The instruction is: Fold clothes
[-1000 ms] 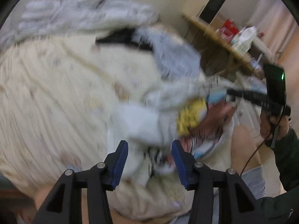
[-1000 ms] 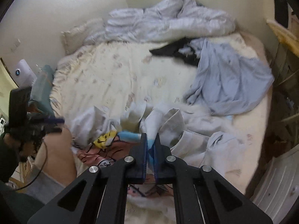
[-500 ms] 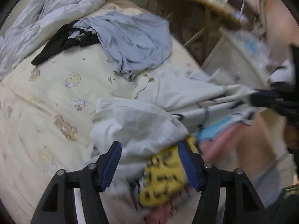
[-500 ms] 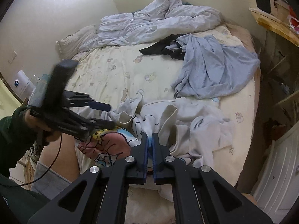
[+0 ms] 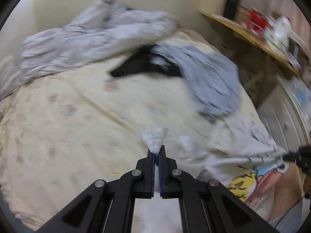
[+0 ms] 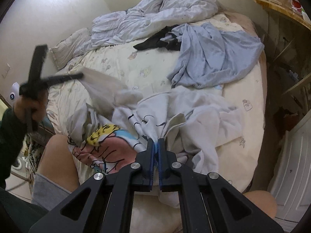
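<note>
A white T-shirt with a yellow, pink and blue cartoon print lies crumpled at the near edge of the bed. My left gripper is shut on a pinched white corner of it. In the right wrist view that gripper holds the cloth lifted at the left. My right gripper is shut on another bunched part of the shirt; it shows at the right edge of the left wrist view. The shirt stretches between them.
On the cream cartoon-print sheet lie a light-blue garment, a black garment and a rumpled grey duvet at the back. A wooden shelf and white cabinet stand right. The person's knees are near.
My left gripper was open over the shirt; it has shut on a white corner and lifted it out to the left. My right gripper stays shut on the shirt.
</note>
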`<action>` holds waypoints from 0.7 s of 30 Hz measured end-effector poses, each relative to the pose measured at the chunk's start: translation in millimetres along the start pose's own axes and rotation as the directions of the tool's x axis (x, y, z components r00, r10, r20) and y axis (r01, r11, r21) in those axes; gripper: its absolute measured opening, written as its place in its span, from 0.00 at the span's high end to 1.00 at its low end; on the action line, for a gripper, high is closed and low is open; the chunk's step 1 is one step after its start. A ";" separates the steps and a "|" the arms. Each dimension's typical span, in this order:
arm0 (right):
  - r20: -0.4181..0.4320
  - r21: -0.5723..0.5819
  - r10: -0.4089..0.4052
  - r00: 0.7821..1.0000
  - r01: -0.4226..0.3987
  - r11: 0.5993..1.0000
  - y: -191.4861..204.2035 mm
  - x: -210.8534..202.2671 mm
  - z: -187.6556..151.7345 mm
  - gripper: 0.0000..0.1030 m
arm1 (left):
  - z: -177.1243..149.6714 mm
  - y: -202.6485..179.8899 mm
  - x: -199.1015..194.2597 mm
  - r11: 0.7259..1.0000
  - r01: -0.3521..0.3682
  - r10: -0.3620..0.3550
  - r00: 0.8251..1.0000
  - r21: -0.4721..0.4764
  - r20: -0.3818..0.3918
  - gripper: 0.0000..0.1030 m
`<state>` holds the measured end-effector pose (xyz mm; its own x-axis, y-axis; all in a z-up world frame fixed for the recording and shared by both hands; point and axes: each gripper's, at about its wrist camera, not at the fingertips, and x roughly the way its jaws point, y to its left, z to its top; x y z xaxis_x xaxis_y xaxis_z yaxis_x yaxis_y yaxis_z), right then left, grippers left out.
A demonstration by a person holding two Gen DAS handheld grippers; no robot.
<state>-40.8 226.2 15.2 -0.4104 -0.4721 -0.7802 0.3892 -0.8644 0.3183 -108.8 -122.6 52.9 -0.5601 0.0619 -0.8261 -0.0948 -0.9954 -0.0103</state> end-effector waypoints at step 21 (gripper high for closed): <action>-0.128 -0.060 -0.020 0.992 0.013 0.998 16.0 18.1 -3.2 0.95 | -80.7 90.7 55.6 0.978 -0.210 0.203 0.935 0.009 -0.292 0.96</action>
<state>-39.4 204.4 4.4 -0.3089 -0.4282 -0.8492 0.4325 -0.8585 0.2756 -82.1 -215.3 -39.4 -0.3025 -0.1656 -0.9387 0.0175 -0.9856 0.1682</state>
